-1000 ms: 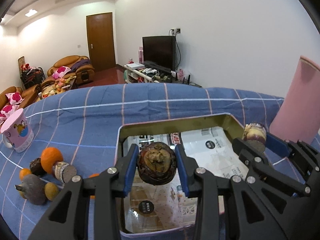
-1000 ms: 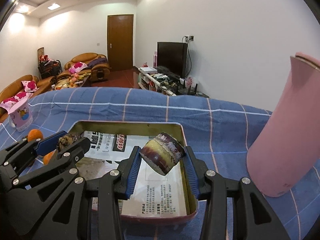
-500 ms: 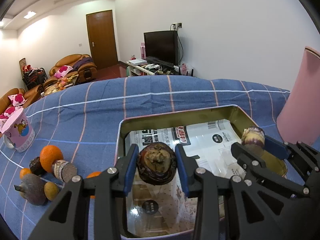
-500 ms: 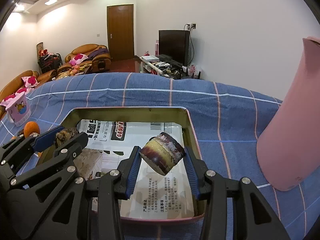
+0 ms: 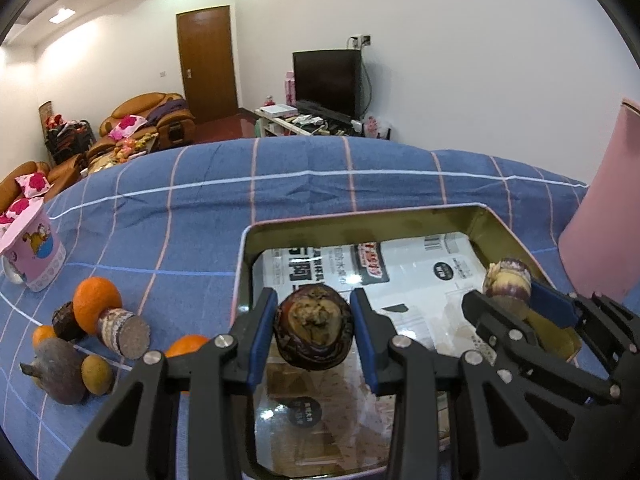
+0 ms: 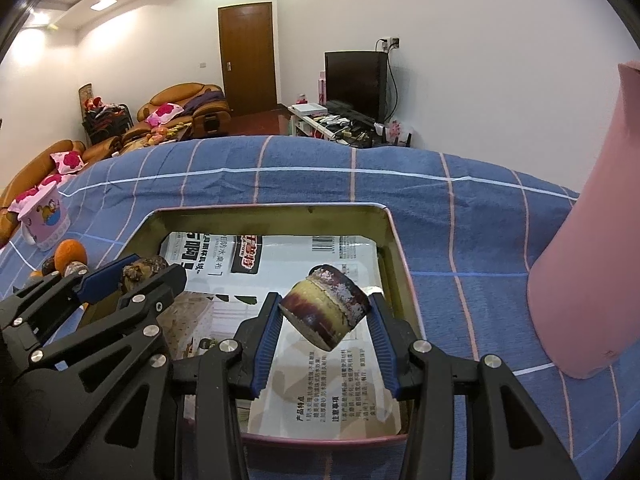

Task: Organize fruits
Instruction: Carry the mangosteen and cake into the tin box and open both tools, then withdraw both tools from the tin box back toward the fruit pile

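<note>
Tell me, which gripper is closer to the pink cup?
Left. The left gripper hangs over the tin's left half, on the pink cup's side; the right gripper is over the tin's right half, farther away.

A blue plaid cloth [image 5: 200, 216] carries a gold tin tray [image 5: 496, 224], with loose fruit [image 5: 96, 304] and a pink cup [image 5: 34, 252] to its left, a pink pitcher [image 6: 592, 264] right.

blue checked cloth [image 5: 200, 216] — pink jug [image 6: 592, 240], gold tin [image 6: 396, 248]

Home living rm: leather sofas [image 6: 180, 108] w/ cushions, TV [image 6: 354, 80], wooden door [image 6: 247, 58].
</note>
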`<act>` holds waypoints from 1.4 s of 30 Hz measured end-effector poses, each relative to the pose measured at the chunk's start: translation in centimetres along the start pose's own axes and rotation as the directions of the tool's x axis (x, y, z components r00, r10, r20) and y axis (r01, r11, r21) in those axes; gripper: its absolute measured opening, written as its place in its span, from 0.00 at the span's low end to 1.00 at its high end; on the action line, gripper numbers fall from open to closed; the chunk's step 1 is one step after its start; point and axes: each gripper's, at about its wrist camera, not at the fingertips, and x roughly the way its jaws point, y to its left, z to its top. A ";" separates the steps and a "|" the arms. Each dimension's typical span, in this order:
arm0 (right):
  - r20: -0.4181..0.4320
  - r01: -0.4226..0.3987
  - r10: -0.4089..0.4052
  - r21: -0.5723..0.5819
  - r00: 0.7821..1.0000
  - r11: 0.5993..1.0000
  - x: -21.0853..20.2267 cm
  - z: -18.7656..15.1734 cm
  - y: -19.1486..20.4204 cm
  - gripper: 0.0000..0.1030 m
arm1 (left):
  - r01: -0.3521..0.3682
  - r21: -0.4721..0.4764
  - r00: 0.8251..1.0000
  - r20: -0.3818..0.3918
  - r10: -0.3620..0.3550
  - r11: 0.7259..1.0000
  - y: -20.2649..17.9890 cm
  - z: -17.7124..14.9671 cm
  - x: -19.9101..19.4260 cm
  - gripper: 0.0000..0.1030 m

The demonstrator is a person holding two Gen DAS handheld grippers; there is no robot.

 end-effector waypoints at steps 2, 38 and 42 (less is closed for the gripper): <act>0.003 -0.013 0.013 0.018 1.000 1.000 -0.1 0.0 -0.2 0.45 | -0.002 -0.001 1.000 0.017 0.002 1.000 0.0 -0.1 -0.3 0.41; 0.252 -0.012 -0.007 0.077 0.968 0.997 -4.3 -0.5 0.0 0.73 | -0.113 -0.026 0.976 0.182 0.116 0.993 5.2 -2.0 -4.9 1.00; 0.258 0.007 -0.026 0.072 0.966 0.997 -4.5 -0.7 0.6 0.73 | -0.126 -0.020 0.975 0.180 0.127 0.992 6.4 -2.4 -5.2 1.00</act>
